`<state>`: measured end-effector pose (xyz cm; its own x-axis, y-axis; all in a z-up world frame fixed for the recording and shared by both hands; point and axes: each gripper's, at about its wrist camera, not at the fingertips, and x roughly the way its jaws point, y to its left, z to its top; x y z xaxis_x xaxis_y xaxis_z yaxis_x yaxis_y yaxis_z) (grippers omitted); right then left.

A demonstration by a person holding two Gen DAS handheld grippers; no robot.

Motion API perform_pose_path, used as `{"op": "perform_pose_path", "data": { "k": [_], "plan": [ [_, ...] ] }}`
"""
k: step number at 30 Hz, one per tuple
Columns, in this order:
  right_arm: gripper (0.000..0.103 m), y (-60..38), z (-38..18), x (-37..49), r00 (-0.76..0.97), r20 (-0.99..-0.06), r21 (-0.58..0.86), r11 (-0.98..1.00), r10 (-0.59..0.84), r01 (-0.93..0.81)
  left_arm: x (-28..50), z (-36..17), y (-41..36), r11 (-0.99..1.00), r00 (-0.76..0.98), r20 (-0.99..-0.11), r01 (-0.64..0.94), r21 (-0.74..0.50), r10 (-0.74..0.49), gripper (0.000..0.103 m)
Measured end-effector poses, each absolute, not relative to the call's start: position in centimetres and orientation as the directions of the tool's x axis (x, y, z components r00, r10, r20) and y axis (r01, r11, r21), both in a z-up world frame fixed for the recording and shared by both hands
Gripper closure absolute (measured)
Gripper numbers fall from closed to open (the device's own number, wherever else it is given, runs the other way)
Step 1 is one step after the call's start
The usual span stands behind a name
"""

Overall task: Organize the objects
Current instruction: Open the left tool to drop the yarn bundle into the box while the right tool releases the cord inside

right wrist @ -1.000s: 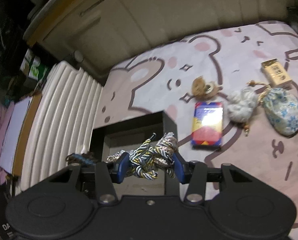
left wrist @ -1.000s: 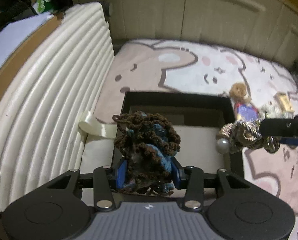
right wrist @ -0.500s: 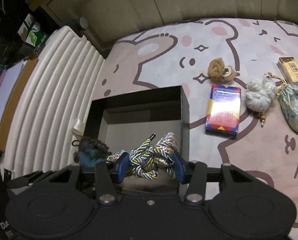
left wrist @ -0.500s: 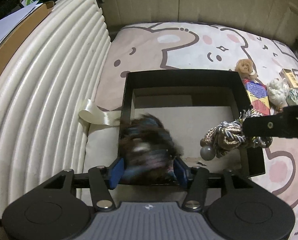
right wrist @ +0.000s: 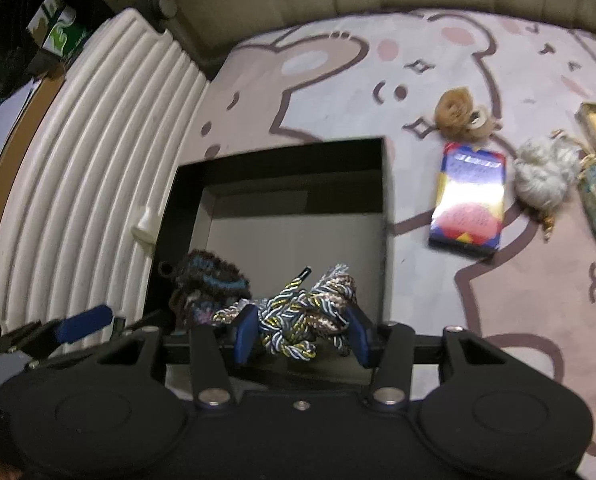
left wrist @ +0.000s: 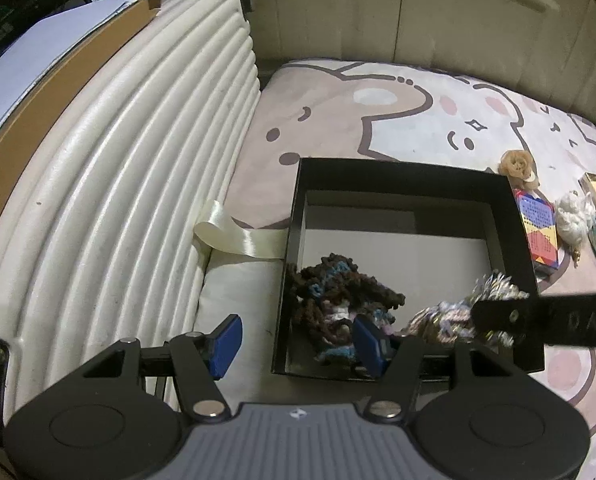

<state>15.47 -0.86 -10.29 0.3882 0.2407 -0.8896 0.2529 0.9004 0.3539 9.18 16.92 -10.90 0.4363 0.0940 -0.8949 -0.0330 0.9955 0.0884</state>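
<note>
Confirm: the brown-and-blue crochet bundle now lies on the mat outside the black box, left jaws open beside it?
Not quite. The left wrist view shows the brown-and-blue crochet bundle lying inside the black box, at its near left corner. The left gripper has indeed just opened, its pads clear of the bundle.

A pink bedspread [left wrist: 378,120] printed with cartoon bears covers the surface. A cream ribbed padded headboard [left wrist: 117,160] runs along its left edge, with a pale satin ribbon loop [left wrist: 233,236] curling from the seam. Cream cabinet doors [left wrist: 458,8] stand behind. A green-and-white carton [right wrist: 57,28] sits in the dark upper-left corner.
</note>
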Motion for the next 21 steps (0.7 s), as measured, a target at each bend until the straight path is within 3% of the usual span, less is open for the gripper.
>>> {"op": "perform_pose_path", "data": {
  "k": [2, 5, 21],
  "plan": [
    [0.049, -0.8, -10.6, 15.5, 0.364, -0.898, 0.354, 0.898, 0.248, 0.262, 9.2, -11.0, 16.7, 0.995, 0.429, -0.898, -0.025, 0.095, 0.097, 0.041],
    [0.039, -0.9, -10.3, 15.3, 0.361, -0.902, 0.344, 0.9, 0.237, 0.268, 9.2, -11.1, 16.4, 0.995, 0.425, -0.9, -0.012, 0.102, 0.097, 0.039],
    [0.039, -2.8, -7.2, 13.8, 0.459, -0.865, 0.319, 0.928, 0.203, 0.192, 8.8, -9.7, 15.5, 0.996, 0.438, -0.895, -0.014, 0.089, 0.086, 0.035]
  ]
}}
